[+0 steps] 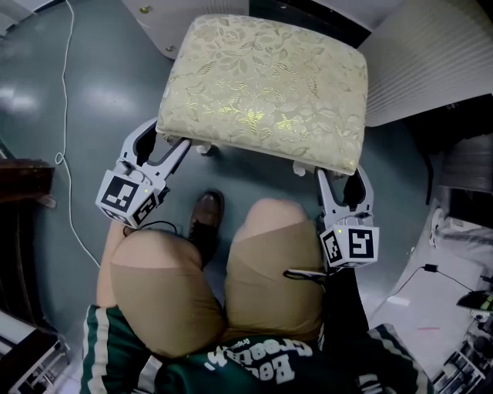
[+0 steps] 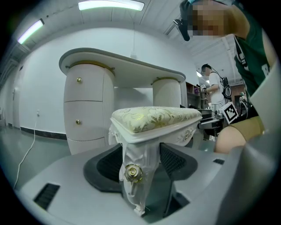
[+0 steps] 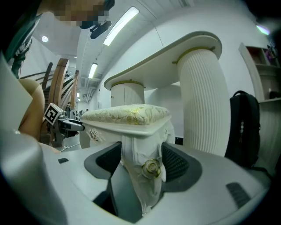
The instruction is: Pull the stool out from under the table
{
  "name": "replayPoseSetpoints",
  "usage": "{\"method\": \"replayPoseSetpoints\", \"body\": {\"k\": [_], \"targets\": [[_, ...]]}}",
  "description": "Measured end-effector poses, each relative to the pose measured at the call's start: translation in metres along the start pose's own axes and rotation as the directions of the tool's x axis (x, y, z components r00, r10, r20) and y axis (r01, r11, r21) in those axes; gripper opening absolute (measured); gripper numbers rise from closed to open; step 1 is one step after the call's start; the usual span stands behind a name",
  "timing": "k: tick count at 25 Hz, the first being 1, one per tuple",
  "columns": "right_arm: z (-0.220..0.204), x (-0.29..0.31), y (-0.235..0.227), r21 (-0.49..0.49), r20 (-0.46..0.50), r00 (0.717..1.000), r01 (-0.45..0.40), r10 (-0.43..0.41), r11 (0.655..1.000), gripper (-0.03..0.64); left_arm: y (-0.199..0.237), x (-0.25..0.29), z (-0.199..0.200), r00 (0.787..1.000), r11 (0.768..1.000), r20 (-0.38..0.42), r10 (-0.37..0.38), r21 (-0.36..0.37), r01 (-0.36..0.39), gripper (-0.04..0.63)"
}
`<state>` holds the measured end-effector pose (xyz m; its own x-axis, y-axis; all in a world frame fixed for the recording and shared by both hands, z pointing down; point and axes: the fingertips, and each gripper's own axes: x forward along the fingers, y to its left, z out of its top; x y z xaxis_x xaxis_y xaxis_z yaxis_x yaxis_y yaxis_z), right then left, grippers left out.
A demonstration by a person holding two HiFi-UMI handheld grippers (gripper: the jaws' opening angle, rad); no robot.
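The stool (image 1: 262, 85) has a cream-and-gold brocade cushion and white carved legs, and it stands on the grey floor in front of the white table (image 1: 158, 19). My left gripper (image 1: 169, 137) is at its front left corner. In the left gripper view the dark pads (image 2: 107, 165) sit against both sides of the stool leg (image 2: 134, 171), so the gripper (image 2: 139, 162) is shut on it. My right gripper (image 1: 341, 181) is at the front right corner, its tips under the cushion. There the right leg (image 3: 147, 171) fills the gap between the jaws of that gripper (image 3: 141, 160).
The table's drawer pedestal (image 2: 83, 110) and ribbed pedestal (image 3: 204, 101) stand behind the stool. The person's knees and a brown shoe (image 1: 206, 219) are just in front of it. A white cable (image 1: 65, 115) runs over the floor at left. A black backpack (image 3: 241, 127) leans at right.
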<state>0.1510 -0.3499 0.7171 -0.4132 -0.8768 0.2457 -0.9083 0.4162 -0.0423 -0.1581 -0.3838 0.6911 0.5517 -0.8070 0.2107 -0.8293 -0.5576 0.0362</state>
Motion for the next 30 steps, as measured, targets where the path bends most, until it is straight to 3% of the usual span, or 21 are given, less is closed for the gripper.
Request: {"method": "replayPoseSetpoints", "body": {"k": [3,9,12,16,19,25,30], "targets": [[0.005,-0.008,-0.004,-0.015,0.012,1.0,0.019,-0.019,1.0,0.314,0.01,-0.011,0.004,0.999,0.999,0.02,0.028,-0.02,-0.027,0.301],[0.021,-0.025,-0.013,-0.087,-0.013,0.999,0.033,-0.034,0.996,0.299,0.035,-0.052,0.029,0.985,0.985,0.044,0.165,-0.053,-0.163,0.299],[0.031,-0.028,-0.009,-0.118,-0.028,1.0,0.001,-0.004,0.993,0.299,0.045,-0.065,0.065,0.974,0.98,0.106,0.198,-0.035,-0.196,0.299],[0.07,-0.039,-0.009,-0.095,0.048,0.999,0.005,-0.001,0.996,0.282,0.044,-0.071,0.125,0.962,0.975,0.161,0.219,0.005,-0.223,0.299],[0.107,-0.029,-0.017,-0.099,0.111,0.994,0.031,-0.02,0.995,0.286,0.047,-0.073,0.164,0.938,0.957,0.212,0.273,0.041,-0.287,0.299],[0.159,0.002,-0.015,-0.117,0.182,0.983,0.031,-0.01,0.993,0.29,0.024,-0.05,0.23,0.924,0.961,0.31,0.225,0.087,-0.263,0.299],[0.194,0.02,-0.013,-0.154,0.244,0.969,0.079,-0.039,0.985,0.298,0.008,-0.028,0.244,0.924,0.951,0.322,0.203,0.158,-0.264,0.299]]}}
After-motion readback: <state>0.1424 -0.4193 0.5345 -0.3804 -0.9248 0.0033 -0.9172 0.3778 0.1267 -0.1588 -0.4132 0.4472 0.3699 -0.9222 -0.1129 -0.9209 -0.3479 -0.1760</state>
